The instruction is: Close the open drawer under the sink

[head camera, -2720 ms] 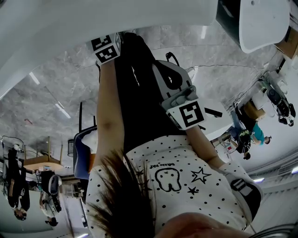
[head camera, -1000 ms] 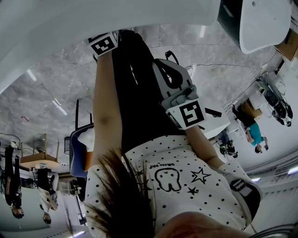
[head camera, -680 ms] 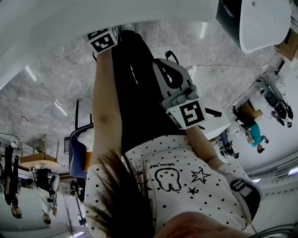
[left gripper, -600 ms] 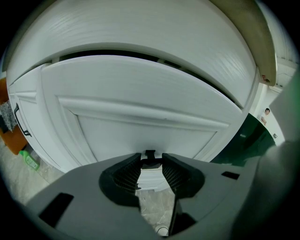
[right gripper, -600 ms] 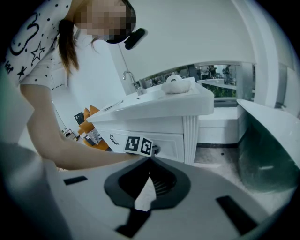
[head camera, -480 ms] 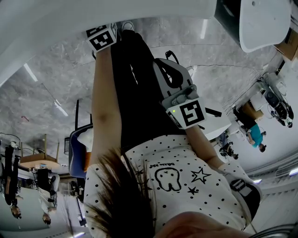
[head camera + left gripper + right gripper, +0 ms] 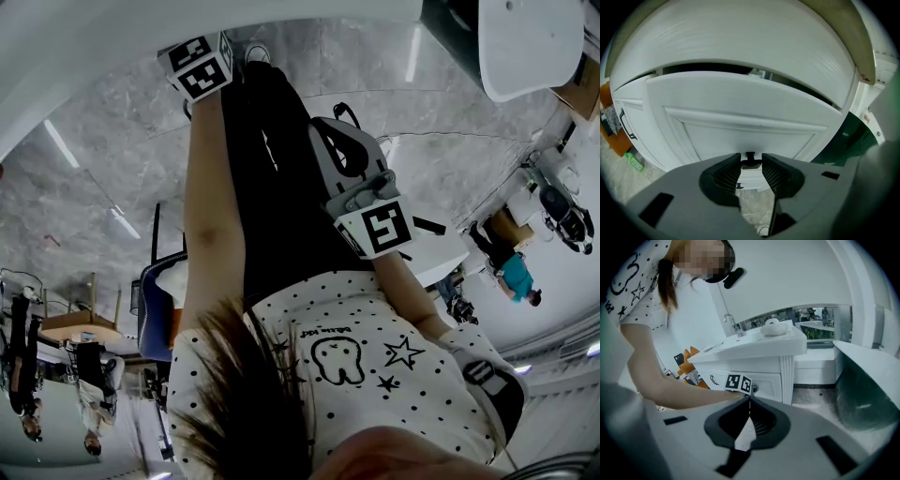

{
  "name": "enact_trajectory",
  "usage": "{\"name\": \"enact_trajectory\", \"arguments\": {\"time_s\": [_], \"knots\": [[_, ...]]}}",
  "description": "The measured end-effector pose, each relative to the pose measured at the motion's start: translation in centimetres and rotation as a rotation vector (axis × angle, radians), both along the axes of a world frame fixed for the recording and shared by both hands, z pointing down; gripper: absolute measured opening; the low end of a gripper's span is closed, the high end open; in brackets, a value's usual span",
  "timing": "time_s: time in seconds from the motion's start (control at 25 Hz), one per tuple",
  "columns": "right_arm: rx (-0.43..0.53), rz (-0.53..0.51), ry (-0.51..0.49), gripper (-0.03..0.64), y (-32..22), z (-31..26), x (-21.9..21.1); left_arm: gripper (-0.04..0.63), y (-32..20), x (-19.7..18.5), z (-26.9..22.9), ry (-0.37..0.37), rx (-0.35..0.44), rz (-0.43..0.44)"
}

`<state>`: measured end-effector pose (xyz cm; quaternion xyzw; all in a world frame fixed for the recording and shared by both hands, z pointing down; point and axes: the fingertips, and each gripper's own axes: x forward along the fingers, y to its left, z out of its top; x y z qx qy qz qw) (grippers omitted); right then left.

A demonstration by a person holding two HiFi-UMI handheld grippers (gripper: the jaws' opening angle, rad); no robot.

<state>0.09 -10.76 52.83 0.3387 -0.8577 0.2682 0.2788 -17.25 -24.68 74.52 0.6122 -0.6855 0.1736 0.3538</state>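
One change: left gripper [image 7: 751, 158] farther forward, fingers [image 7: 730, 171] clamping drawer knob [image 7: 750, 163]; right gripper [image 7: 749, 402] closed.

The white panelled drawer front [image 7: 740, 112] stands slightly out from the white vanity cabinet [image 7: 787, 373], with a gap along its top edge under the counter. Its small dark knob [image 7: 750, 162] sits between the tips of the left gripper [image 7: 751, 158], close against both jaws. The right gripper [image 7: 749, 404], jaws together, is held well back from the cabinet.
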Motion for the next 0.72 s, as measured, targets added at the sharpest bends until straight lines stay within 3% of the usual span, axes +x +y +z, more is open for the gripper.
{"name": "enact_trajectory", "arguments": {"time_s": [0.32, 0.44, 0.72], "knots": [[0.015, -0.014, -0.008, 0.014, 0.6, -0.7, 0.2, 0.121, 1.1, -0.4, -2.2, -0.010, 0.041, -0.013], [0.026, -0.015, -0.019, 0.014, 0.3, -1.2, 0.1, 0.064, 1.4, -0.6, -3.1, -0.019, 0.054, -0.018], [0.052, -0.026, -0.031, 0.014, -0.4, -2.9, -0.3, 0.018, 1.6, -0.4, -5.4, -0.032, 0.073, 0.002]]}}
